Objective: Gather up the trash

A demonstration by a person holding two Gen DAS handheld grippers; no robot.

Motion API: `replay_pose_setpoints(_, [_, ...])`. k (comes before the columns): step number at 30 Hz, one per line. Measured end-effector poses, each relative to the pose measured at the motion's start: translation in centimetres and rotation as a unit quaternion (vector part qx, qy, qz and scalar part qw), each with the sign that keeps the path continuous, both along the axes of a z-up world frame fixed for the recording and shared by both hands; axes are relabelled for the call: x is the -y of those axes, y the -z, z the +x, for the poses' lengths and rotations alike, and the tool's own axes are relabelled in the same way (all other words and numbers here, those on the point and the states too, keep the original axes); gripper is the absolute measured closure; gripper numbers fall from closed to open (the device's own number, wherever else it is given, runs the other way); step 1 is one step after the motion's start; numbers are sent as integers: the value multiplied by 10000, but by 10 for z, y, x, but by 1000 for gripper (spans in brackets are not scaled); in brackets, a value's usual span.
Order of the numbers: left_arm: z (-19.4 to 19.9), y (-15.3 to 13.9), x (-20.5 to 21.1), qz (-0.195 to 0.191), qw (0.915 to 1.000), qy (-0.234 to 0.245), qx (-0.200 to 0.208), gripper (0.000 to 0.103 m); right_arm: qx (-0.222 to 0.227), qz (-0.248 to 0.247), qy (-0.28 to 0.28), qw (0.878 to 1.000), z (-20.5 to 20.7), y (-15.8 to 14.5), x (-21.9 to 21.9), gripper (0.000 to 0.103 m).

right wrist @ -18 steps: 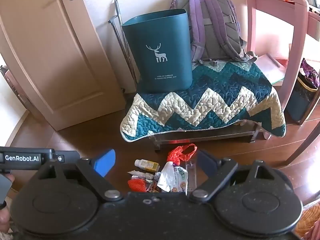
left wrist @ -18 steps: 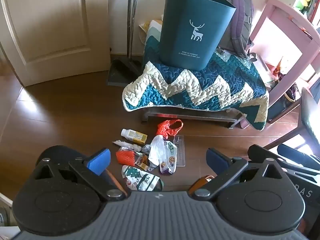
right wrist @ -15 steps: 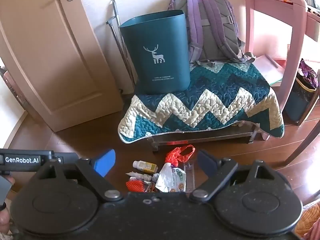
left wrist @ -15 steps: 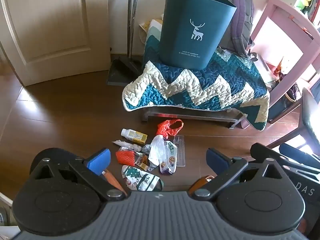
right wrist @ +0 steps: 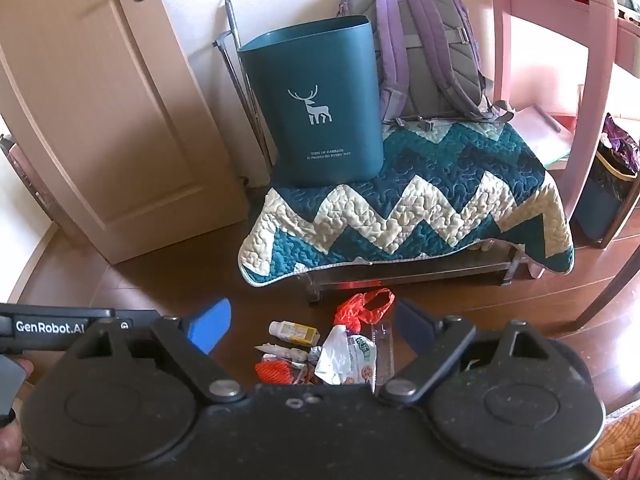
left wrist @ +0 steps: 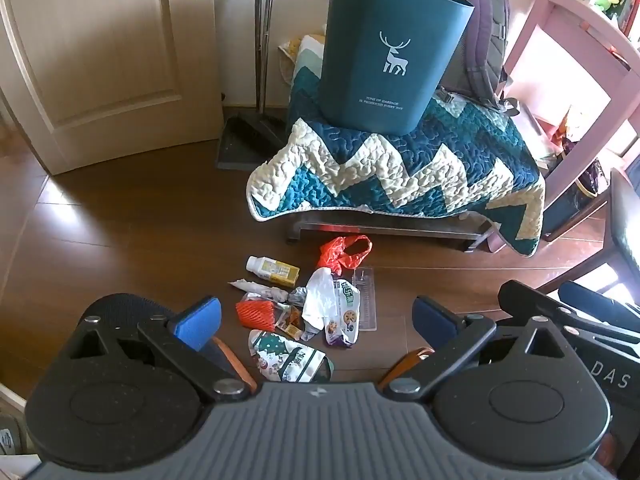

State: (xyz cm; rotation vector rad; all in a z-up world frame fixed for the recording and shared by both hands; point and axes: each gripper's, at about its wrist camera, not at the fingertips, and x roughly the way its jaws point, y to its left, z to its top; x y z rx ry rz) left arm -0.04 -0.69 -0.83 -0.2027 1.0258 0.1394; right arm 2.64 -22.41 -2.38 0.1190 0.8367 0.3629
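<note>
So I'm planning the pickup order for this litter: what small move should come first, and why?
Probably lower the left gripper onto the green-and-white snack wrapper. Its jaws stand open and empty, and that wrapper lies nearest them at the front edge of the trash pile on the floor. The teal bin stands upright on the quilted bench just behind.

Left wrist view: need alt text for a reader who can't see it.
A pile of trash lies on a brown wooden floor, framed by the open, empty jaws of the left gripper. Behind it, a teal bin with a white deer print stands on a low bench under a zigzag quilt, beside a purple backpack.
</note>
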Motion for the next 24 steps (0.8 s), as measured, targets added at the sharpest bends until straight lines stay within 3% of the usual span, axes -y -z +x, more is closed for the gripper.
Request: replay_pose_setpoints(24, [-3, -17, 2, 421, 9983, 128, 387, 1, 288, -46, -63, 9996, -13, -10, -2, 14])
